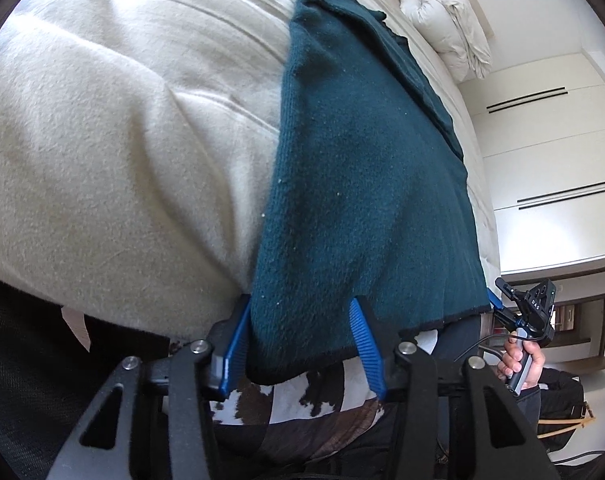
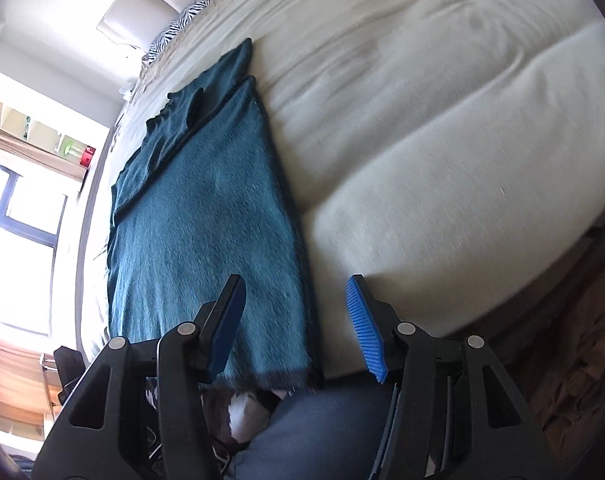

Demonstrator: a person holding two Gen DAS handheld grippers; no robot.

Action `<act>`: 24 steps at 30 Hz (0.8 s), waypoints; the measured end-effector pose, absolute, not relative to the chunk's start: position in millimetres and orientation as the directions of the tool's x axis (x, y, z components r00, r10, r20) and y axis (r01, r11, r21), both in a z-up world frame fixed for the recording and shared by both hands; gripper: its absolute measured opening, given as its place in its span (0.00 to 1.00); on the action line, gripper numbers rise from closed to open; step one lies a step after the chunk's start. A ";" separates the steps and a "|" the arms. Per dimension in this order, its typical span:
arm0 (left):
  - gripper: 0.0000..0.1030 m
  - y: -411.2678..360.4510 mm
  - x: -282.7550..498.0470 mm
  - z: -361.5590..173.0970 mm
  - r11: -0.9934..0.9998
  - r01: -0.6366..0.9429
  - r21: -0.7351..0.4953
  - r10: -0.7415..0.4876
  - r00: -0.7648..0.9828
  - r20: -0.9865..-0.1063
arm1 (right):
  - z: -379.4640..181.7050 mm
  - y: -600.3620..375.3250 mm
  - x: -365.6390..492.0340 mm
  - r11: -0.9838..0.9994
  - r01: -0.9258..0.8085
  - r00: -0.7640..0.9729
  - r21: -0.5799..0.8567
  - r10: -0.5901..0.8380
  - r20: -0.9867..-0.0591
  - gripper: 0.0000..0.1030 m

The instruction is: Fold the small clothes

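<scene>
A dark teal knit garment (image 1: 362,168) lies flat and lengthwise on a cream bed, with its hem at the near edge. It also shows in the right wrist view (image 2: 198,220). My left gripper (image 1: 300,308) is open, its blue-padded jaws straddling the near left hem corner without closing on it. My right gripper (image 2: 296,290) is open too, its jaws astride the garment's near right hem corner. The right gripper also shows in the left wrist view (image 1: 522,304), held in a hand at the garment's far corner.
The cream bed cover (image 1: 122,140) is rumpled in broad folds beside the garment. A rolled white duvet (image 1: 450,20) lies at the head of the bed. A zebra-print pillow (image 2: 182,24) sits near the headboard. White wardrobe doors (image 1: 550,152) stand beyond the bed.
</scene>
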State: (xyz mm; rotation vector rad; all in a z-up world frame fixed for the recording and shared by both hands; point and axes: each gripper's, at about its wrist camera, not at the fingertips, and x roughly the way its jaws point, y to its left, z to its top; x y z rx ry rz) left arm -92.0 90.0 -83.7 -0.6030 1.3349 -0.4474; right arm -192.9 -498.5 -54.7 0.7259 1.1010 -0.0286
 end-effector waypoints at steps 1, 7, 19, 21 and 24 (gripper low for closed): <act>0.46 89.2 -92.2 -84.3 0.767 -0.039 -0.640 -0.624 0.186 -0.759 | -54.6 -498.7 -194.6 0.774 0.363 0.471 0.519 0.328 -0.819 0.50; 0.45 86.2 -93.1 -88.5 0.758 -0.036 -0.651 -0.637 0.170 -0.752 | -54.0 -494.2 -201.7 0.791 0.353 0.420 0.500 0.344 -0.840 0.50; 0.12 82.8 -94.8 -92.6 0.772 -0.024 -0.635 -0.625 0.147 -0.766 | -63.0 -491.2 -209.4 0.794 0.360 0.362 0.490 0.366 -0.858 0.18; 0.10 81.8 -95.9 -89.6 0.772 -0.017 -0.636 -0.627 0.150 -0.765 | -65.3 -490.0 -208.8 0.800 0.360 0.350 0.481 0.362 -0.864 0.08; 0.10 86.1 -96.9 -85.0 0.769 -0.007 -0.640 -0.631 0.157 -0.760 | -63.6 -486.0 -208.5 0.814 0.346 0.353 0.467 0.348 -0.869 0.07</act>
